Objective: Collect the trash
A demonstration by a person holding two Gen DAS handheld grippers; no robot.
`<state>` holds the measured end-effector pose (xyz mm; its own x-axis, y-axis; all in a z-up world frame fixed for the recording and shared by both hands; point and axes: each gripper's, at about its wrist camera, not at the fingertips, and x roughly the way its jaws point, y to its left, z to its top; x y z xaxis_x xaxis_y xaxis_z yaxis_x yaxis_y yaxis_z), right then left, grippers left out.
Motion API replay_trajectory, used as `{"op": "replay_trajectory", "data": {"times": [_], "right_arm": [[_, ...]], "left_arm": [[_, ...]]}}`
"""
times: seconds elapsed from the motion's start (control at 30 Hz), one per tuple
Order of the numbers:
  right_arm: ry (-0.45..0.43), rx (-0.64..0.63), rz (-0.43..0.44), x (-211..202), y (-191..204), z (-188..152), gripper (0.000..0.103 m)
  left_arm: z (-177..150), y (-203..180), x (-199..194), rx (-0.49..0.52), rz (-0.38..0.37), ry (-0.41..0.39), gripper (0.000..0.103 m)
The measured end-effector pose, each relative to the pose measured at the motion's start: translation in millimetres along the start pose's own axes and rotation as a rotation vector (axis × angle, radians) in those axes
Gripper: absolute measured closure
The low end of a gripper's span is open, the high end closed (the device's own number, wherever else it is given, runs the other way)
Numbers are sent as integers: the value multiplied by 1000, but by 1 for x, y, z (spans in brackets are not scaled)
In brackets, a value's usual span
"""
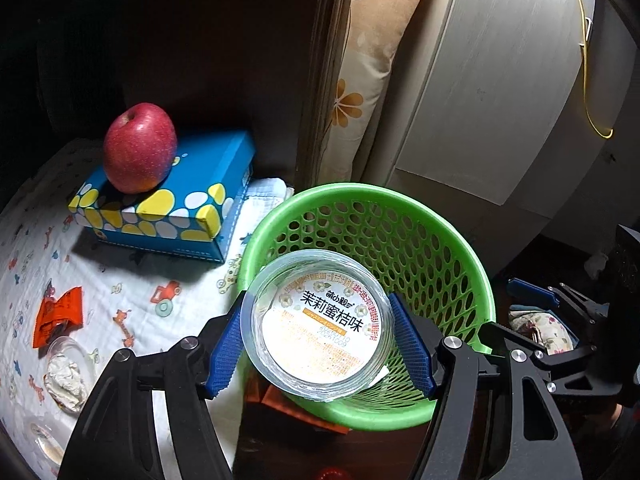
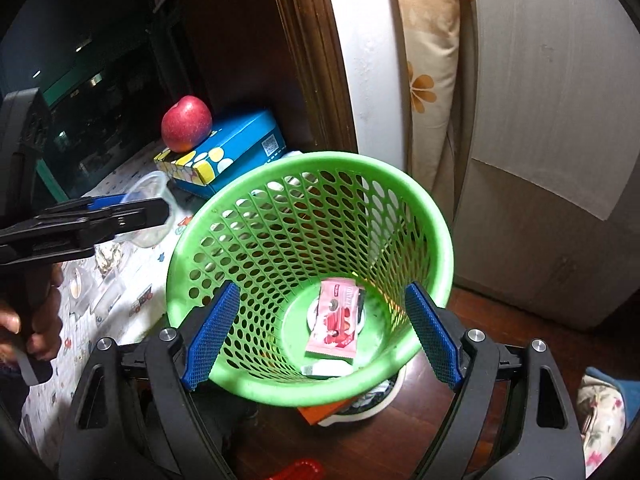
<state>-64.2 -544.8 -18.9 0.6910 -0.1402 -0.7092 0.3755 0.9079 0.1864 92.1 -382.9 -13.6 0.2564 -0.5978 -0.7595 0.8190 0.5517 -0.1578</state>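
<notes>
My left gripper (image 1: 319, 298) is shut on a clear plastic jelly cup (image 1: 320, 328) with a printed white and orange lid. It holds the cup above the near left rim of the green mesh basket (image 1: 400, 240). In the right wrist view this gripper (image 2: 148, 204) and the cup (image 2: 154, 188) sit left of the basket (image 2: 320, 158), over the table. My right gripper (image 2: 322, 287) stands open above the basket's near side, with nothing between its blue pads. At the bottom of the basket lies a pink wrapper (image 2: 334, 324) on some white scraps.
A red apple (image 1: 140, 148) rests on a blue tissue box (image 1: 172, 208) on the patterned cloth. An orange wrapper (image 1: 58, 316) and a clear cup holding crumpled paper (image 1: 68, 376) lie near the table's left. A white cabinet (image 1: 500, 100) stands behind the basket. A hand (image 2: 36, 320) grips the left tool.
</notes>
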Motion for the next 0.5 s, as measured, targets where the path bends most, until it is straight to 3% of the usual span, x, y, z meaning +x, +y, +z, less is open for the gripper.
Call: {"op": "replay_trajectory", "data": {"times": [0.13, 0.33, 0.5], "right_arm": [[-5, 6, 0, -4, -3, -3, 19], [-6, 4, 11, -7, -1, -6, 19], [-8, -18, 41, -7, 15, -6, 18]], "left_arm": [[2, -12, 7, 2, -19, -3, 25], [-6, -11, -1, 1, 1, -22, 24], [-21, 9, -23, -38, 71, -48, 24]]}}
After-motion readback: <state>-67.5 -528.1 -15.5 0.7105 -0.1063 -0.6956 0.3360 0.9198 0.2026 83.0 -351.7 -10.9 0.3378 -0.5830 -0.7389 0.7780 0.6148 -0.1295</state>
